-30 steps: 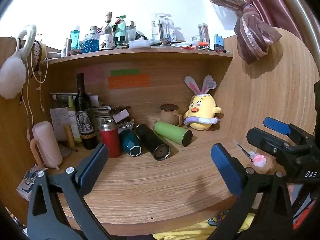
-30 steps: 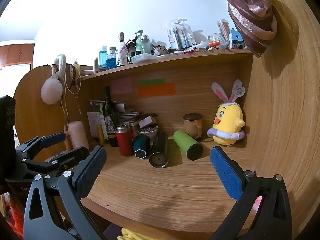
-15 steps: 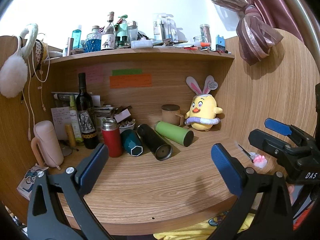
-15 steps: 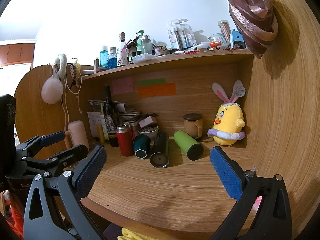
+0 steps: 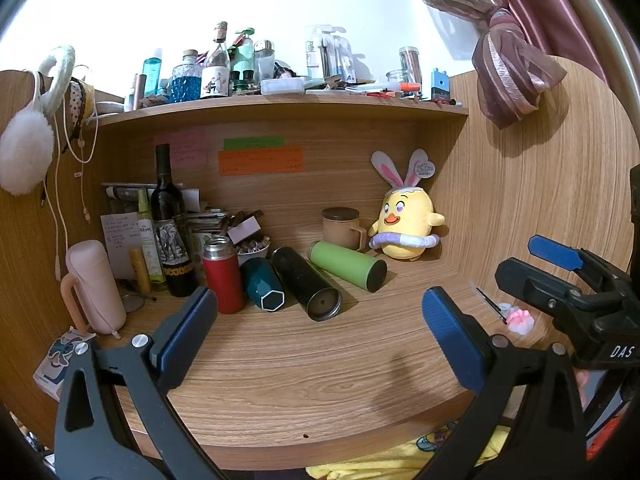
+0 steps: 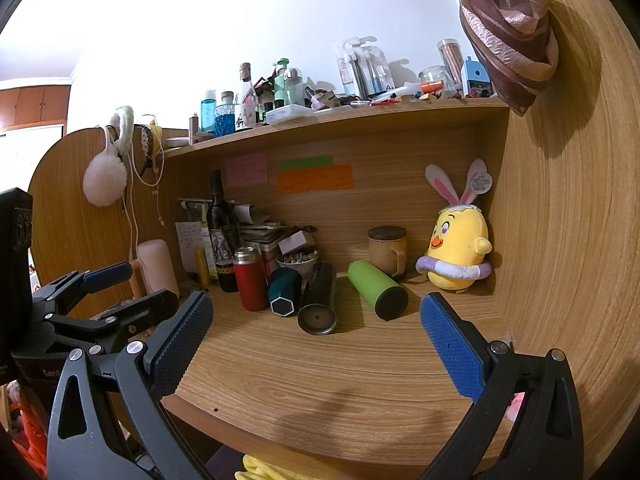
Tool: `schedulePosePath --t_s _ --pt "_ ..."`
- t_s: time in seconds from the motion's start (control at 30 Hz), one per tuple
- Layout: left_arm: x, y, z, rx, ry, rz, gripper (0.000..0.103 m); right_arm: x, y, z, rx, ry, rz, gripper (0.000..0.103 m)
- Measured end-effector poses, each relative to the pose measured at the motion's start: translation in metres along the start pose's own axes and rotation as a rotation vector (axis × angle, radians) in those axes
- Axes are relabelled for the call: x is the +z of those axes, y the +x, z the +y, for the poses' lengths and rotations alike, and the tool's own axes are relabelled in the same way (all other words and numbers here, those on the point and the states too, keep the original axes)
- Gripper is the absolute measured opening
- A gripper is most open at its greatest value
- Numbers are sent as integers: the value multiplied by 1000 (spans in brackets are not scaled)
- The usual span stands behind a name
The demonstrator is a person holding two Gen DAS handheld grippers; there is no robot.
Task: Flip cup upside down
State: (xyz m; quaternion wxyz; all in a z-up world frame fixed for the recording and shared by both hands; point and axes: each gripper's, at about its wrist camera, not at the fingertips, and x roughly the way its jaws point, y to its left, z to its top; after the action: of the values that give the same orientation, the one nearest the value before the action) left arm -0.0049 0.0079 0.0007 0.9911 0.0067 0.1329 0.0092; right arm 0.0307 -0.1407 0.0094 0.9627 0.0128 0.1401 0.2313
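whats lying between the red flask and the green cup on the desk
Two tipped-over cups: a teal one beside the red flask, then a black one beside the green cup. Both wrist views show it.

I held my left hand-held gripper [image 5: 318, 322] level, its jaws spread wide with nothing between them. My right hand-held gripper [image 6: 316, 326] was likewise wide apart and empty, just beside the left, both facing forward over the surface [image 5: 320, 368].

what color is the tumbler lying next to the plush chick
Light green with a black end, clearest in the right wrist view.
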Motion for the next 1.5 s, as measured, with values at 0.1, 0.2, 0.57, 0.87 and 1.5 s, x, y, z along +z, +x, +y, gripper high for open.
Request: schedulePosePath --t_s 0.1,0.2,0.57,0.87,1.5 --pt "0 0 1 -2 0 0 103 0 0 0 1 0 0 103" --pt "0 0 1 -2 0 0 103 0 0 1 1 -1 1 103" --pt "1 0 1 -3 -3 1 103 0 -1 0 0 -3 1 103" --pt "1 0 1 -4 0 1 103 1 0 0 1 -3 1 103" --pt "14 83 4 -61 -20 153 103 -12 32 -26 -56 36 56 103"
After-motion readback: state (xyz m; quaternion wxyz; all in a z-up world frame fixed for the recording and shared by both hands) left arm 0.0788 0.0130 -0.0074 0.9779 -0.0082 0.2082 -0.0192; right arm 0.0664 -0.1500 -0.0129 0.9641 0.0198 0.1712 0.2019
